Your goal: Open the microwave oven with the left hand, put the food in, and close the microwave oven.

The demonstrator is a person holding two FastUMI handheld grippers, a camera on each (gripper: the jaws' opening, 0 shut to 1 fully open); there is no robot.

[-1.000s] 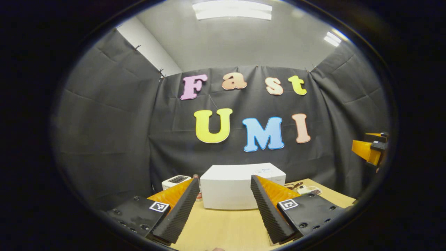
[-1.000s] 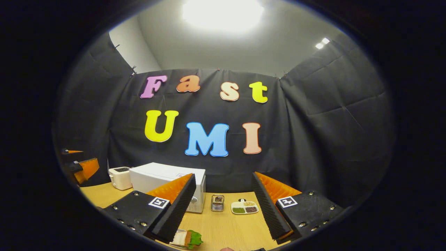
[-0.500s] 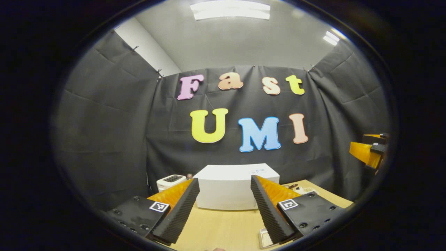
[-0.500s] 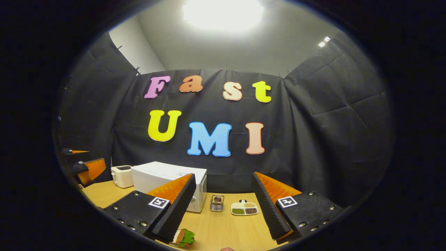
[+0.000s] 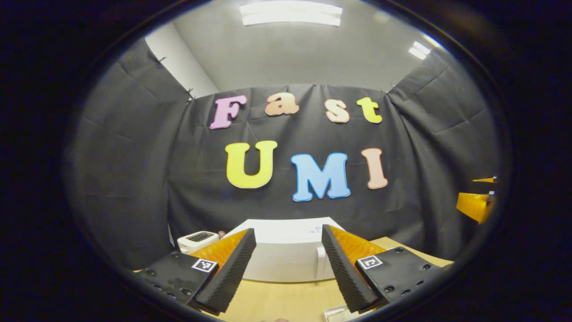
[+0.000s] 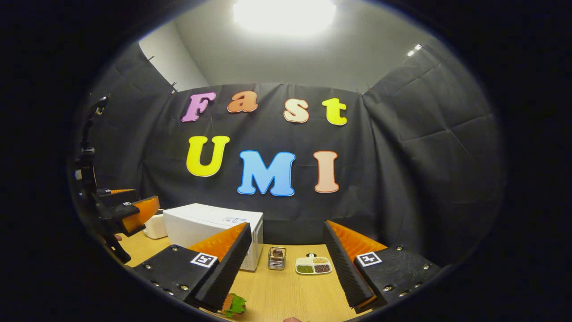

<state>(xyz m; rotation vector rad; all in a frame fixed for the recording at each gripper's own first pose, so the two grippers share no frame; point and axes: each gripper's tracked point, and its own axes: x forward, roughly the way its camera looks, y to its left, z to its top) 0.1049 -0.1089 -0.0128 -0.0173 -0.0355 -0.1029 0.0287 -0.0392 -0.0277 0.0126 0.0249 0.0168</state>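
Straight ahead, the left gripper (image 5: 283, 268) is gaping wide and empty before the white microwave oven (image 5: 286, 259) — its top label (image 6: 234, 220) too small to read — while the right gripper (image 6: 286, 268) is hanging wide apart, empty, above the sandwich (image 6: 233, 305).

- Ceiling light panels (image 5: 290, 13) light the booth evenly; frames are sharp.
- In the right gripper view, the ceiling lamp (image 6: 284, 15) blows out into glare.
- Fisheye bending curves edges; rims darken.

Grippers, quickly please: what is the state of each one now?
Left gripper: open, holding nothing, facing the microwave.
Right gripper: open, holding nothing.
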